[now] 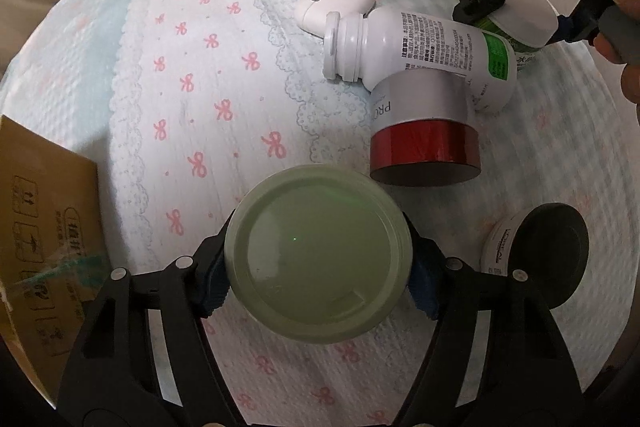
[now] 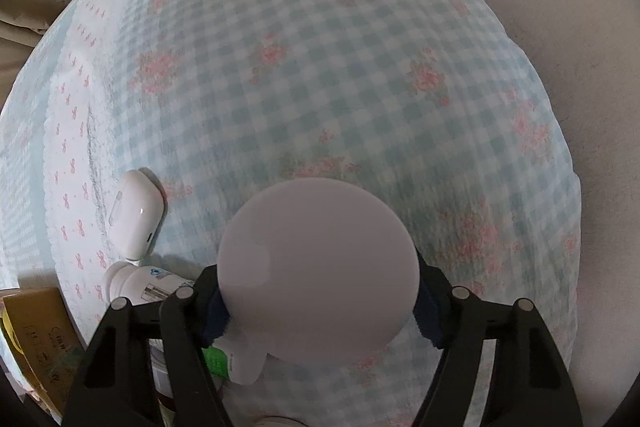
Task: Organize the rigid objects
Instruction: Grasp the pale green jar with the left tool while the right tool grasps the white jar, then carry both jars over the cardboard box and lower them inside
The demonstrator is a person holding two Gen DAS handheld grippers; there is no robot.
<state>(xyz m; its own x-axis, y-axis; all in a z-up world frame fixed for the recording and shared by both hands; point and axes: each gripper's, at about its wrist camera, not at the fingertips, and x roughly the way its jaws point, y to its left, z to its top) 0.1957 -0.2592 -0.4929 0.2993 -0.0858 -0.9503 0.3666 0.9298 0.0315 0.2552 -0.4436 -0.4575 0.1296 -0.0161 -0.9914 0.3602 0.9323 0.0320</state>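
My left gripper (image 1: pixel 318 277) is shut on a pale green round-lidded jar (image 1: pixel 318 251), held above the bedspread. My right gripper (image 2: pixel 320 303) is shut on a white bottle with a green label, its round cap (image 2: pixel 318 267) facing the camera; it also shows in the left wrist view (image 1: pixel 516 27) at the upper right. On the bed lie a white bottle (image 1: pixel 420 43) on its side, a silver-and-red tin (image 1: pixel 424 131), a white earbud case (image 1: pixel 334 5) and a white jar with a black lid (image 1: pixel 540 259). The earbud case (image 2: pixel 136 217) and lying bottle (image 2: pixel 144 285) show left in the right wrist view.
A cardboard box (image 1: pixel 44 227) stands at the left edge of the bed; it also shows in the right wrist view (image 2: pixel 36 339). The bed has a bow-print cloth (image 1: pixel 192 99) and a blue checked cover (image 2: pixel 340 87). A pale wall (image 2: pixel 580 107) rises at the right.
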